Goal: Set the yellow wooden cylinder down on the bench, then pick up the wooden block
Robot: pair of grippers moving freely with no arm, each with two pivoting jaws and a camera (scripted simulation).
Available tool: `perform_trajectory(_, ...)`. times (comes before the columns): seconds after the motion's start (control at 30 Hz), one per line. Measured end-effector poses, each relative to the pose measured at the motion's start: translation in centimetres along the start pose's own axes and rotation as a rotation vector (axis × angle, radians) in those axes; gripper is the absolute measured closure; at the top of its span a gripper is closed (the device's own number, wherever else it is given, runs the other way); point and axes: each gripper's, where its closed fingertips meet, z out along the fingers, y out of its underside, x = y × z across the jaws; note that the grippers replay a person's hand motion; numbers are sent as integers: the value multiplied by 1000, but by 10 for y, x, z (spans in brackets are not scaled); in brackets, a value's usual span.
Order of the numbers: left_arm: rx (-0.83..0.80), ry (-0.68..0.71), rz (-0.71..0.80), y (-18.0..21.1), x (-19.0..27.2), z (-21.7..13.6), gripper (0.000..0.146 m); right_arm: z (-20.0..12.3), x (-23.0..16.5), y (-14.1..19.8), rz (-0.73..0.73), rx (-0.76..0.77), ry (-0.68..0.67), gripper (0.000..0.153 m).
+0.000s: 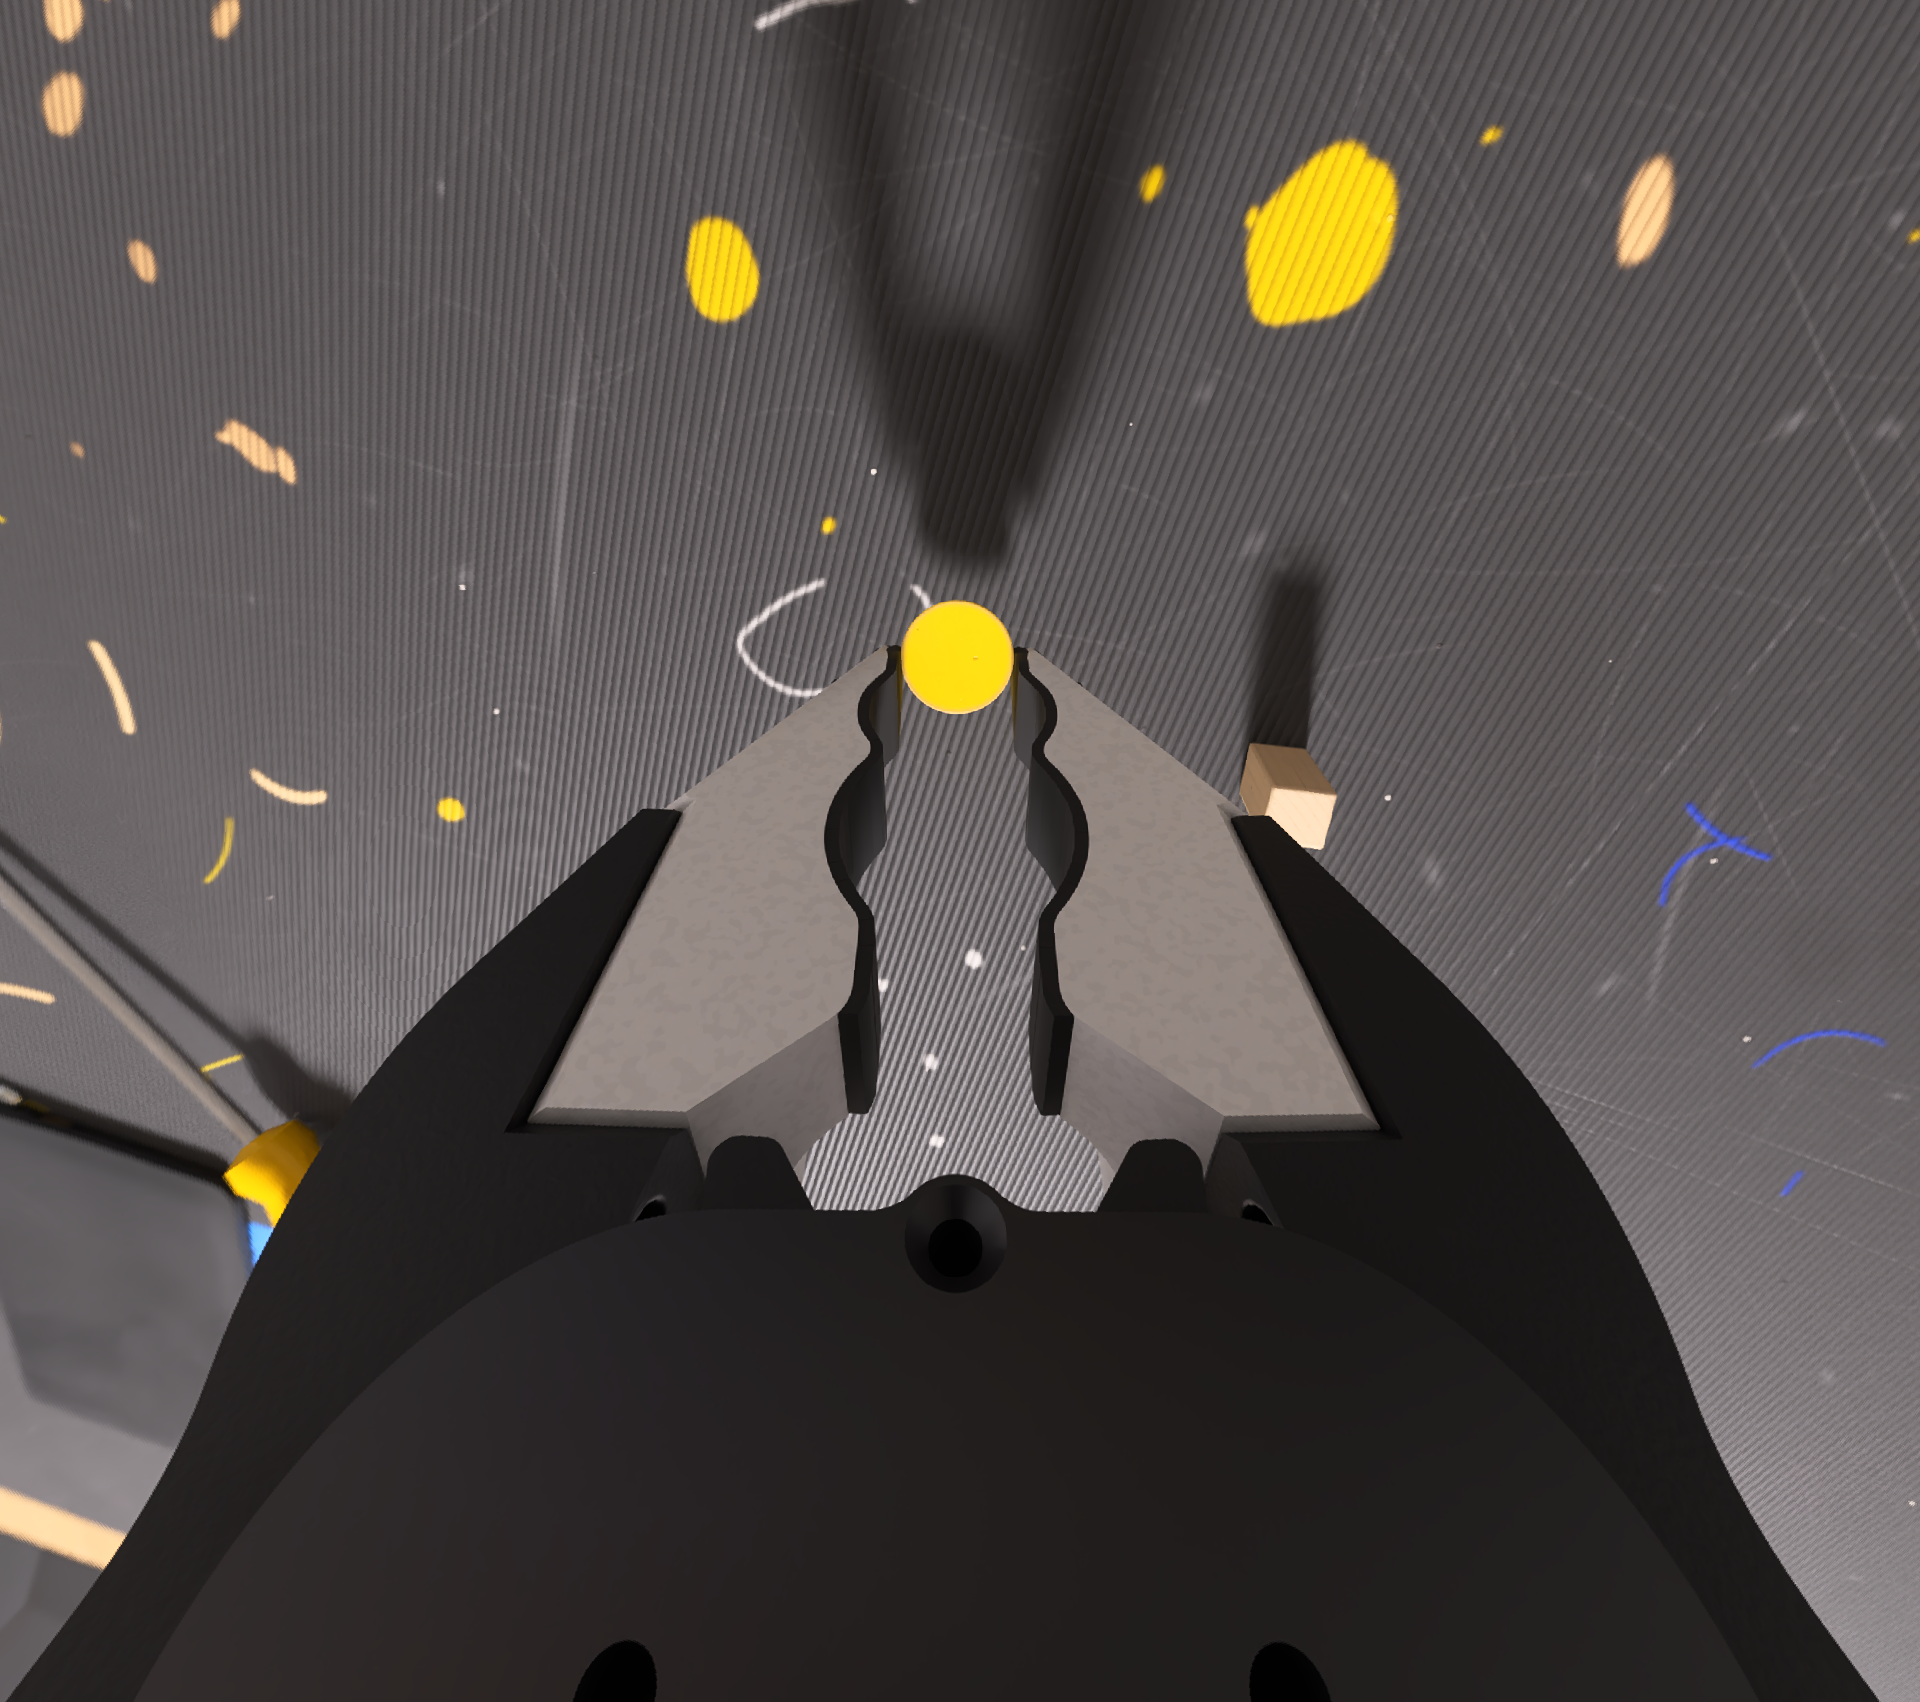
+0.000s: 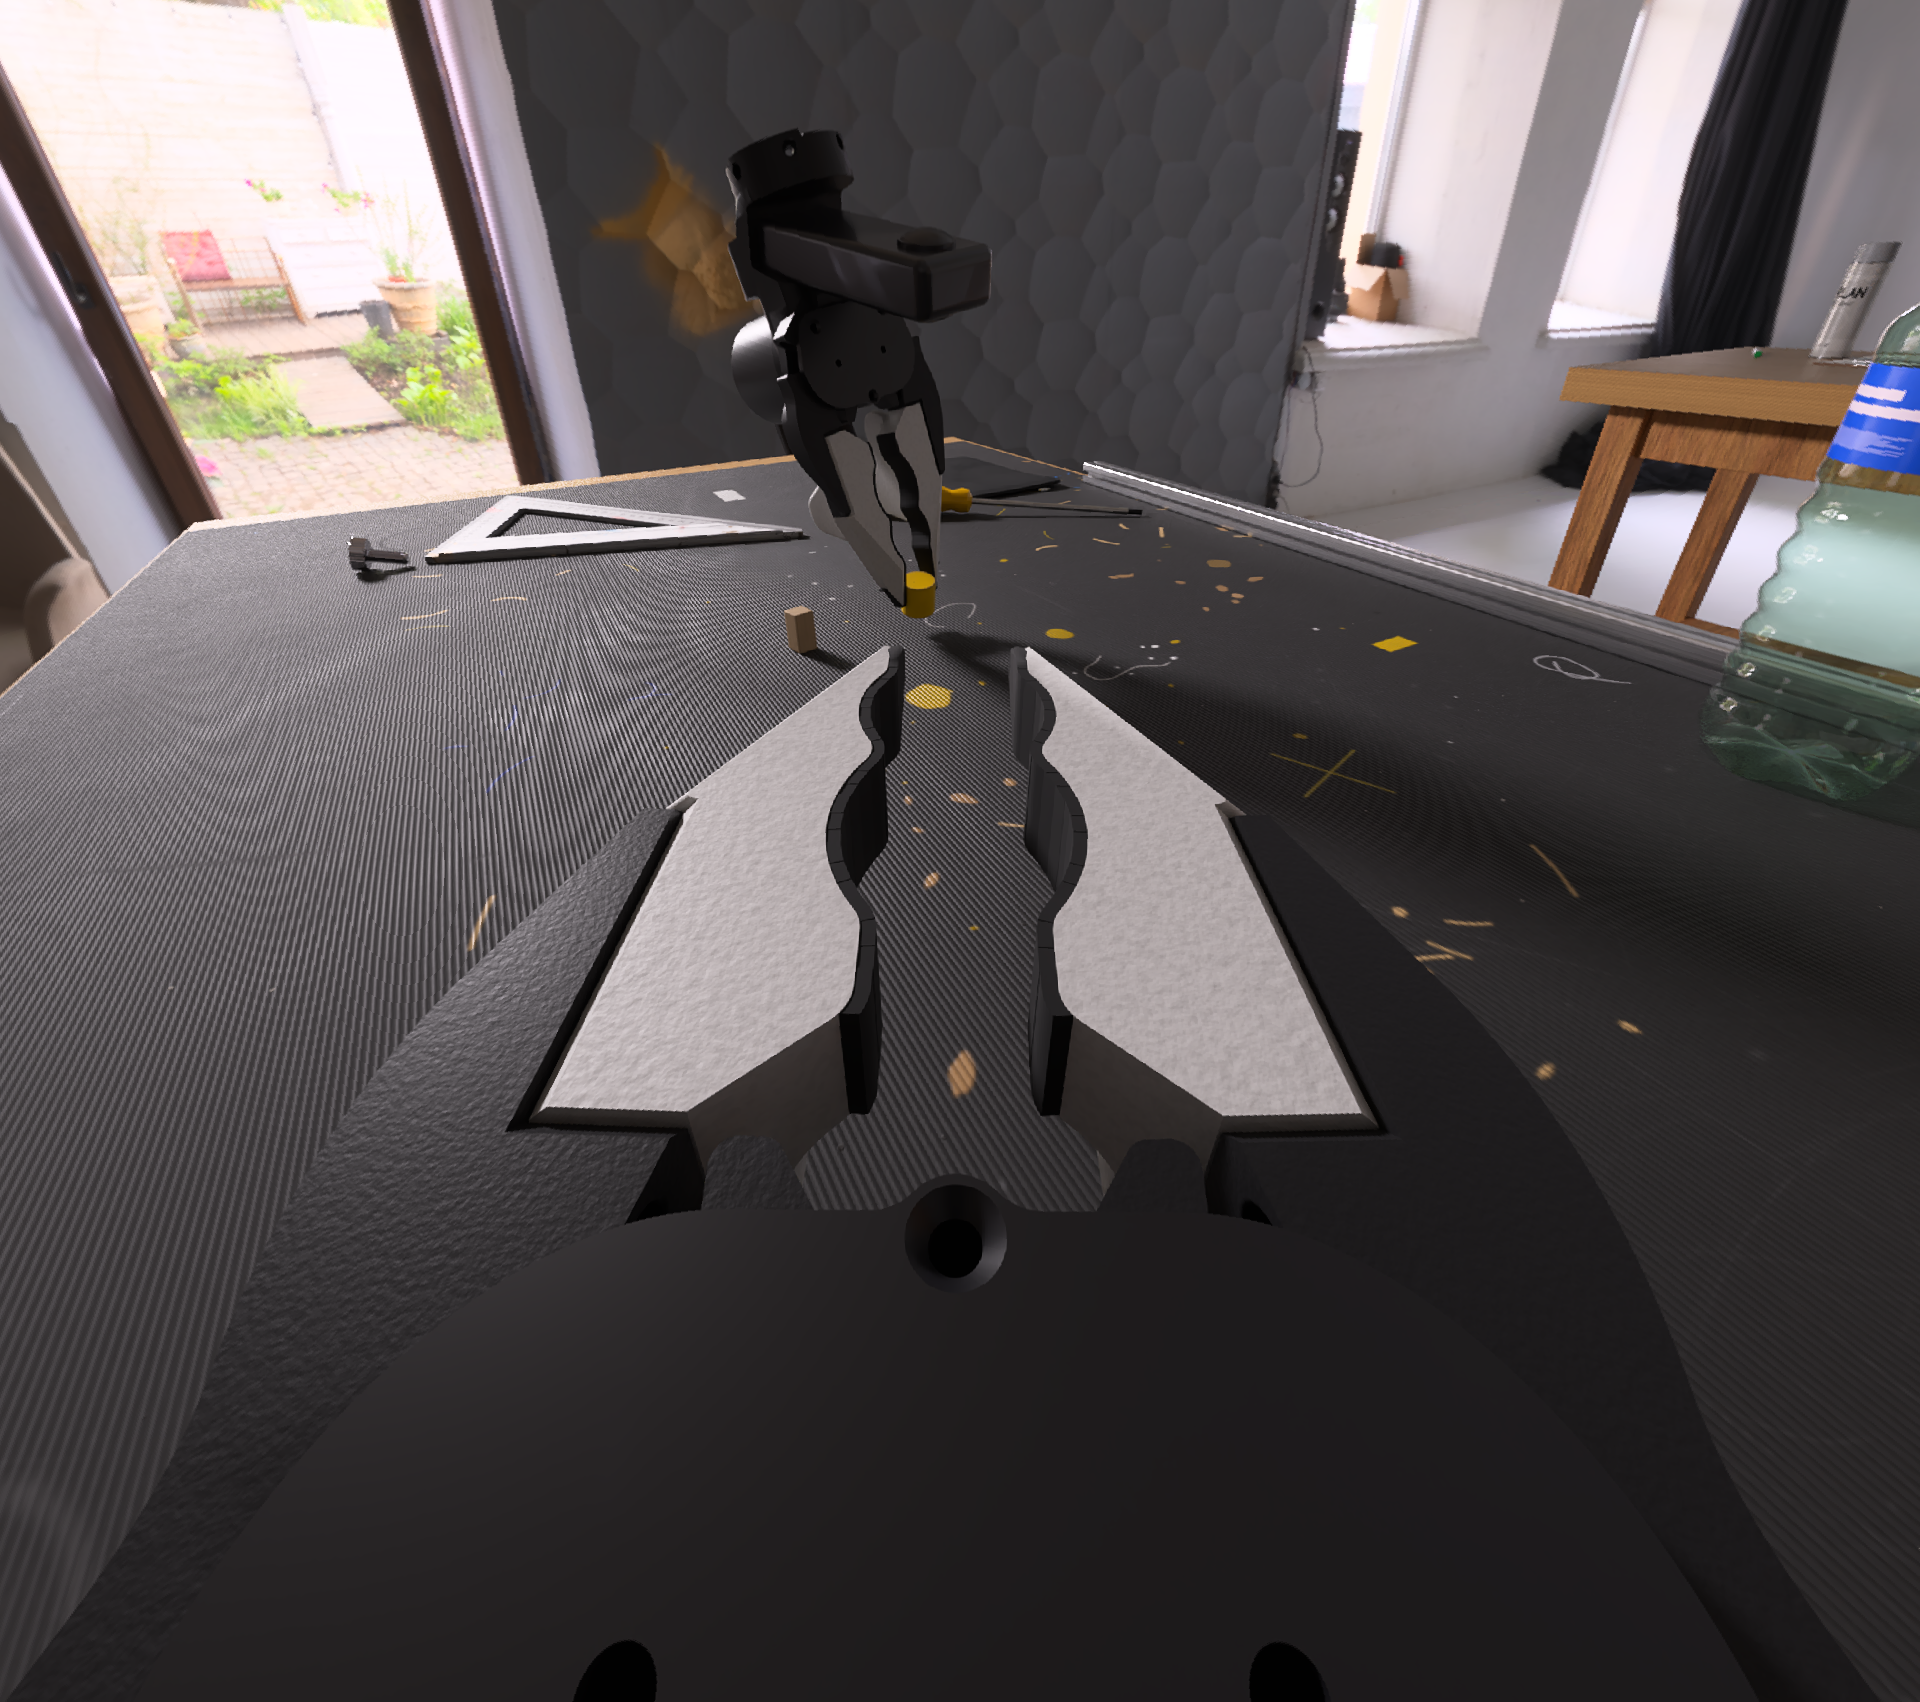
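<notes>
block (image 2: 799,628) on bench (image 2: 312,769), left of cylinder (image 2: 920,593)

In the left wrist view, the small pale wooden block (image 1: 1288,792) is partly hidden behind the gripper finger at 4 o'clock. The clear plastic bottle with a blue label (image 2: 1839,603) is cut off at 3 o'clock. A small dark metal object (image 2: 372,554), possibly a clamp, is too small to identify.
</notes>
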Motion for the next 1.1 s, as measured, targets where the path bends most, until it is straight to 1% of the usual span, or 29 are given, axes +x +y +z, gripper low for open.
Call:
perform_trajectory(0.33,53,58,-55,-1,2,5,125,0,1,1,2,-4,4,133)
perform_trajectory(0.4,59,29,-57,-3,2,-3,125,-1,2,0,10,1,6,133)
perform_trajectory(0.47,81,-31,-61,-12,4,-20,125,-1,4,0,20,7,7,133)
perform_trajectory(0.53,154,-68,-43,-31,17,-44,125,-2,5,-1,31,12,6,133)
perform_trajectory(0.6,224,-81,-1,-54,42,-65,125,-2,6,-1,41,14,7,133)
perform_trajectory(0.7,285,-22,110,-88,98,-77,125,-1,7,0,51,9,4,133)
perform_trajectory(0.77,317,67,195,-109,143,-69,125,-1,7,1,54,5,2,133)
perform_trajectory(0.83,314,150,259,-124,181,-51,125,-1,7,1,56,5,0,133)
perform_trajectory(0.87,302,171,277,-130,193,-40,125,-1,7,1,57,6,-1,133)
perform_trajectory(0.97,262,163,276,-143,209,-10,125,-1,7,1,59,6,-2,133)
perform_trajectory(1.1,264,162,284,-157,219,2,125,-4,8,-2,72,31,-3,133)
